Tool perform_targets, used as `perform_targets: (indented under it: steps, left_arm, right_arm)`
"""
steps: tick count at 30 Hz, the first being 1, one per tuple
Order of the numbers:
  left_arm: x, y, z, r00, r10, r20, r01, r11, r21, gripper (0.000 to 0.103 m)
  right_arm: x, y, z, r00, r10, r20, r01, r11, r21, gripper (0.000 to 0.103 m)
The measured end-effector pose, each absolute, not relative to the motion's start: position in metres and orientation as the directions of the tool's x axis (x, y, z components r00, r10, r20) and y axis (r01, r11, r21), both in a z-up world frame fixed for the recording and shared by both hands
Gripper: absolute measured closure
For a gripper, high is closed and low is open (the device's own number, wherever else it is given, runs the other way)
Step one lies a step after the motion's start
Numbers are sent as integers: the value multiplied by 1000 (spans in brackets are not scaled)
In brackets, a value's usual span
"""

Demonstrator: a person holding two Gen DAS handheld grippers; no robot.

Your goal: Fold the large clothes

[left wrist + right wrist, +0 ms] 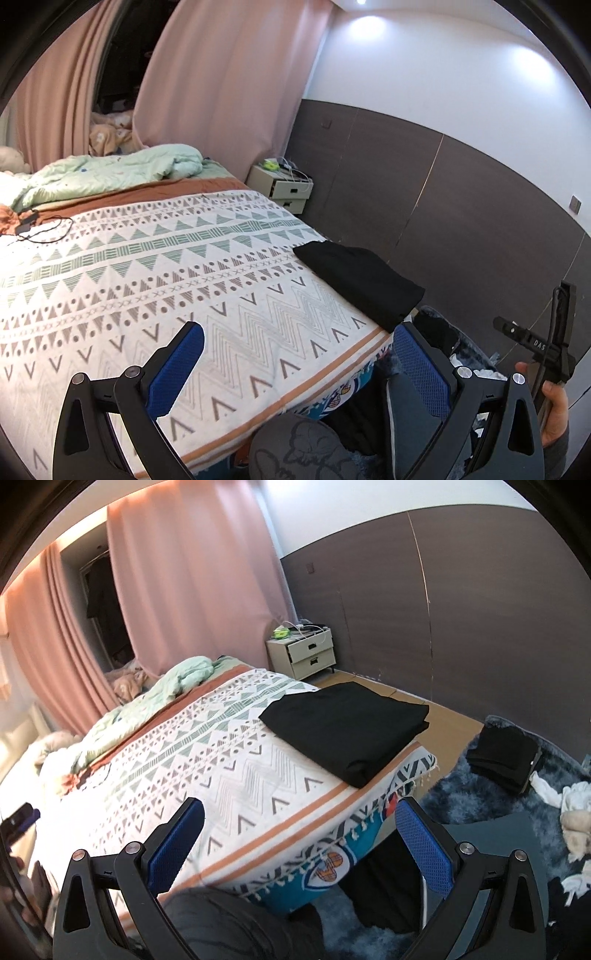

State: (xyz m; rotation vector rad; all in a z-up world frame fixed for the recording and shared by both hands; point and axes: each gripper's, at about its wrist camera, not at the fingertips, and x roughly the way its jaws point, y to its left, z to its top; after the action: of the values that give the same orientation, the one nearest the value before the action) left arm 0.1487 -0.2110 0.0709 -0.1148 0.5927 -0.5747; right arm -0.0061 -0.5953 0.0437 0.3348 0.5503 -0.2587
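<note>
Black fabric, matte & smooth: folded garment (345, 722) lies as a flat rectangular stack on the bed's near-right corner, centre of the right wrist view, centre-right in the left wrist view (360, 278). It rests on a woven bedspread (229, 775) w/ grey-green triangles, dots, chevrons & an orange border stripe; fringe along the hanging edge.

Left gripper (299, 363): 2 blue mesh-textured pads on black frames, jaws wide apart, nothing between them, over the bedspread at lower frame. Right gripper (299, 840): same build, jaws also spread, holding nothing.

Count: 1 folded garment on bed; 1 more dark folded pile (502, 757) on a shaggy blue-grey rug (458, 786), right of frame; white & cream loose clothes (572, 808) at right edge, cut off. 1 nightstand (303, 653) w/ 2 drawers, upper centre. Pink curtains (192, 579), 2 panels. Crumpled mint quilt (110, 173) upper left.

A hand (554, 402) shows at lower right in the left wrist view, partly hidden behind gripper frame. Dark printed fabric at bottom centre, unclear what.
</note>
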Motion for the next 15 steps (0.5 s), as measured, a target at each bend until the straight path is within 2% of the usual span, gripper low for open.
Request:
perform_targets:
  steps: [15]
  left_arm:
    - [37,-171,52,769,-461,-443,431,885,-174,0]
  right_arm:
    - [-98,-545,30,852,-126,-508,258,945,200,0]
